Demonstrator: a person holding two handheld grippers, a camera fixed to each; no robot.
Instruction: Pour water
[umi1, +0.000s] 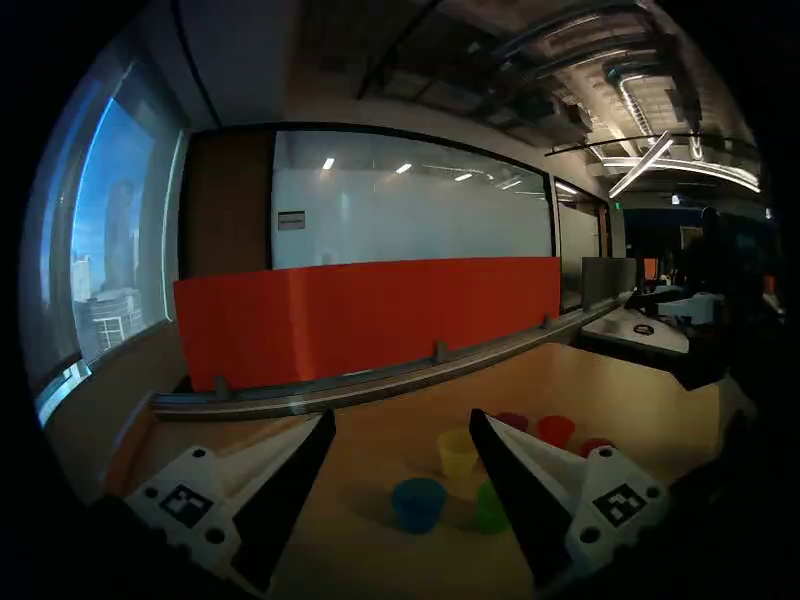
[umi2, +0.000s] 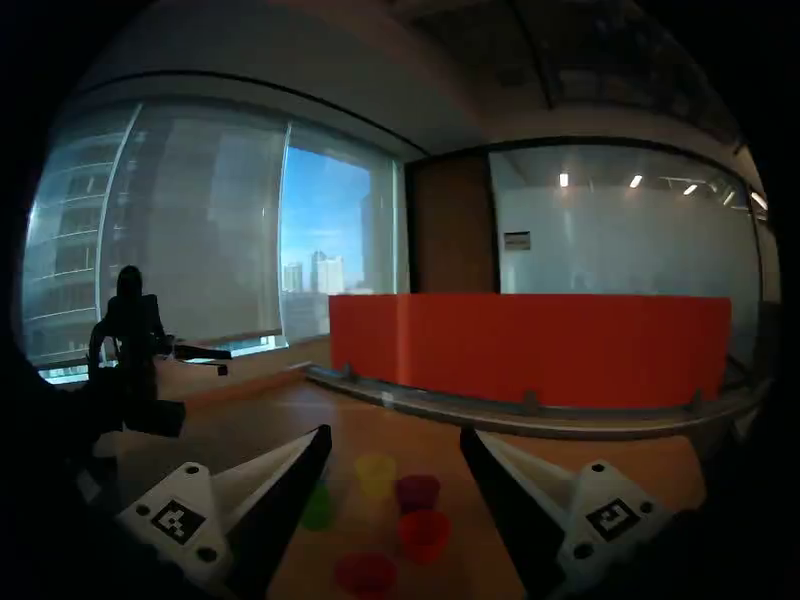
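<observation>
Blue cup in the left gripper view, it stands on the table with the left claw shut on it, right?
No. The left gripper view shows the blue cup standing on the table, but the left claw is open and clear of the cup.

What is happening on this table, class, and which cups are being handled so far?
A person holds a two-finger gripper in each hand over a wooden table. The left gripper and the right gripper are both open and hold nothing. Ahead of them stands a cluster of small cups, among them a blue cup, a yellow cup, a green cup and a maroon cup. No cup is touched, and pouring has not yet begun. Whether any cup holds water cannot be told.
</observation>
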